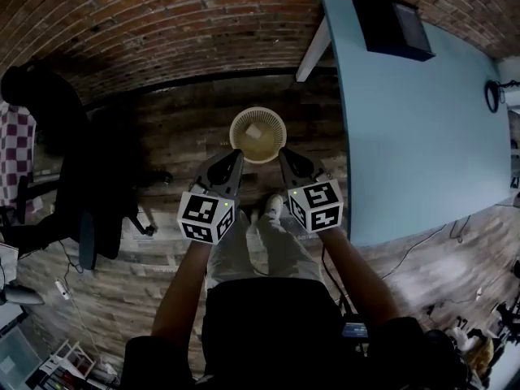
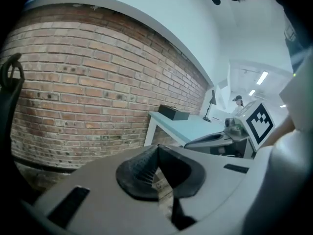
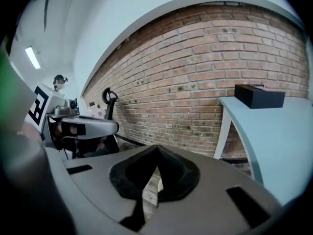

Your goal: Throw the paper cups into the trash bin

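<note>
The left gripper [image 2: 157,148] has its jaws shut tight, the ribbed pads meeting at the tips with nothing between them; the right gripper [image 3: 156,148] is the same, its jaws closed on nothing, with only a thin gap below the tips. In the head view both point forward and down, side by side but apart, each with its cube [image 1: 207,216] nearest the person; each gripper view shows the other gripper off to one side. Their tips flank the near rim of the bin [image 1: 281,128] in the head view, held higher than it and not touching. The bin is a round, pale, ribbed basket, upright on the wooden floor [image 1: 162,169]; the cups [image 1: 258,133] lie inside it as a pale shape on the bottom, too small to count. The person's legs and a shoe [image 1: 273,207] show between the grippers, just short of the bin. To the right stands a pale blue surface [image 1: 406,136] on a white leg [image 1: 312,49], with a black box [image 1: 394,24] at its far end; a brick wall [image 1: 162,15] runs behind the bin and the surface. A black chair [image 1: 57,153] stands to the left, well apart from the bin; cables [image 1: 422,250] trail over the floor beside the surface.
</note>
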### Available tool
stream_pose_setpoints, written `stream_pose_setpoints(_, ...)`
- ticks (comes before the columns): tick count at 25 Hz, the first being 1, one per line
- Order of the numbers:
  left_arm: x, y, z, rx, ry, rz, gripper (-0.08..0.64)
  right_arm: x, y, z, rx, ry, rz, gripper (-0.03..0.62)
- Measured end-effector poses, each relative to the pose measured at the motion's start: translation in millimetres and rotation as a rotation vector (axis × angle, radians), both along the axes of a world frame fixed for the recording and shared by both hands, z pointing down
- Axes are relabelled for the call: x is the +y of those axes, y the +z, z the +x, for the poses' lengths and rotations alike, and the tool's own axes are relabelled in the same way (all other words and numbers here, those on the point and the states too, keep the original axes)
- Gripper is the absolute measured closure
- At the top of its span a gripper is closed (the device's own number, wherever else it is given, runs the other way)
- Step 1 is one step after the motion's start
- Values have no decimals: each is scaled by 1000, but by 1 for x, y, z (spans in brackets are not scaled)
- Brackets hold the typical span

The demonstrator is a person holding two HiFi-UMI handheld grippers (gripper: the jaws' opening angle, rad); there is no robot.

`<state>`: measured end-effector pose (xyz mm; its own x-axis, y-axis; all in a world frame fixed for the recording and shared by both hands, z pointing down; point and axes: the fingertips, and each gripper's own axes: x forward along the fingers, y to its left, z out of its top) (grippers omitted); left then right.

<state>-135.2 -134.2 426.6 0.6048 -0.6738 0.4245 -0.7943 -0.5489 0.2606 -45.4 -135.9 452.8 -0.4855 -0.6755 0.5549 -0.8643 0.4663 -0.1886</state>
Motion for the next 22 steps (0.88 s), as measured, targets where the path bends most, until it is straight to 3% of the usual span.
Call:
stream_pose_setpoints(6, 12, -51, 8, -1, 5, 70, 557, -9, -70, 1, -10, -30, 126, 589)
stream_pose_setpoints(12, 21, -77, -4, -17, -43, 111, 557, -13, -126, -4, -23, -57, 236, 589)
stream_pose_setpoints(22, 15, -135, -3, 29, -67, 191, 557, -5, -186, 0, -55, -48, 341, 589)
